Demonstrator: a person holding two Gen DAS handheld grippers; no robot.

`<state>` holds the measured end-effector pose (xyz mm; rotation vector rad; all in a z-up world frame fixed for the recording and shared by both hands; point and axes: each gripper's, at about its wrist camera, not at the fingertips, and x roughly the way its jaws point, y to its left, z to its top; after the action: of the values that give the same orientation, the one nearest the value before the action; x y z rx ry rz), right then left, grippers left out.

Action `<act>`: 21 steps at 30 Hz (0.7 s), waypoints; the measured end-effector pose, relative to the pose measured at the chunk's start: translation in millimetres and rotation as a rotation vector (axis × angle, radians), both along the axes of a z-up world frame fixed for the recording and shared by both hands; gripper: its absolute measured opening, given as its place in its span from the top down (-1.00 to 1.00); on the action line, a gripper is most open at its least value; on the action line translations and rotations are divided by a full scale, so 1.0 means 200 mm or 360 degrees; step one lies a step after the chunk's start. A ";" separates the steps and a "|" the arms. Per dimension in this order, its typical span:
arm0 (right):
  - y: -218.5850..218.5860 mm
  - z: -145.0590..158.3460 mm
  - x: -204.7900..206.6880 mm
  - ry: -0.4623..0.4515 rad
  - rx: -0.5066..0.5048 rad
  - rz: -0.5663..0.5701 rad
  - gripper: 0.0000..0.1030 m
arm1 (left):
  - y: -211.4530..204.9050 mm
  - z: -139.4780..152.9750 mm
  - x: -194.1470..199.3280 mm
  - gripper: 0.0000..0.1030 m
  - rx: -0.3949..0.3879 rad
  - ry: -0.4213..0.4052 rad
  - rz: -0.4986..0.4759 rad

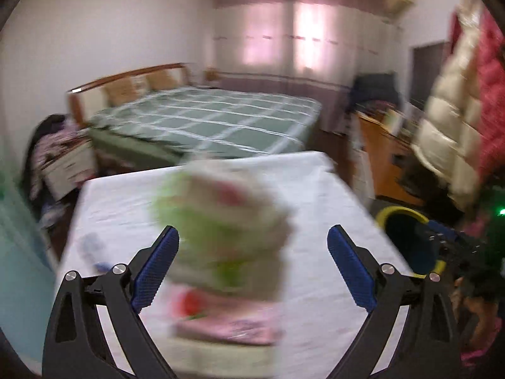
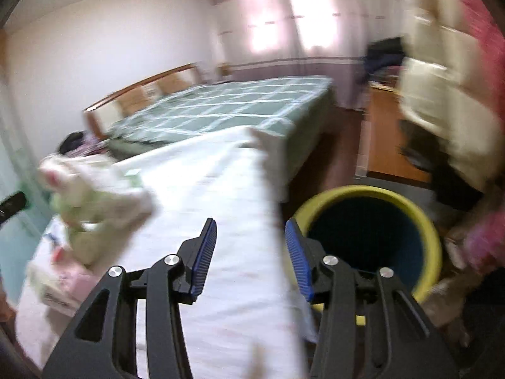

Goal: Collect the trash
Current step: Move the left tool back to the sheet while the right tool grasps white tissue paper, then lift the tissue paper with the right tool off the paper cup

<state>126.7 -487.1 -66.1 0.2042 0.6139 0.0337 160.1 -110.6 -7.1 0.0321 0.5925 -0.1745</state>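
Trash bag (image 1: 221, 221), white with green and red print, appears heavily blurred in the left wrist view, in front of the left gripper (image 1: 252, 265) and above the white-covered table (image 1: 331, 300). Its edge lies close to the left pad, but whether it touches cannot be told; it is clear of the right pad. Left jaws stand wide apart and grip nothing. In the right wrist view the same bag (image 2: 94, 202) shows over the table's left part, well apart from the right gripper (image 2: 251, 255). Right jaws stand partly open with nothing between them; table cloth and bin rim show through the gap. Bin (image 2: 369, 240), yellow-rimmed with a dark inside, stands on the floor just beside the table's right edge, below the right gripper. Pink and white packets (image 1: 227, 322) lie on the table under the bag. Bed (image 1: 205, 117) with a green checked cover stands beyond the table.
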 end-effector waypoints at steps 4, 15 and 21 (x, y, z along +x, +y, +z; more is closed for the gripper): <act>0.29 0.10 0.12 -0.0045 -0.0020 0.0220 0.15 | 0.33 -0.03 -0.02 -0.83 -0.0028 -0.0001 0.0192; 0.79 0.08 0.42 0.0042 -0.0106 0.0522 0.15 | 0.58 -0.14 -0.04 -0.83 -0.0114 0.0043 0.0260; 0.92 0.05 0.56 0.0065 -0.0174 0.0551 0.27 | 0.57 -0.17 -0.05 -0.83 -0.0137 0.0059 0.0264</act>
<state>238.1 -303.2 -55.5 -0.0089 0.6841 0.3302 150.9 2.6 -41.4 -0.1033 0.6211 -0.0397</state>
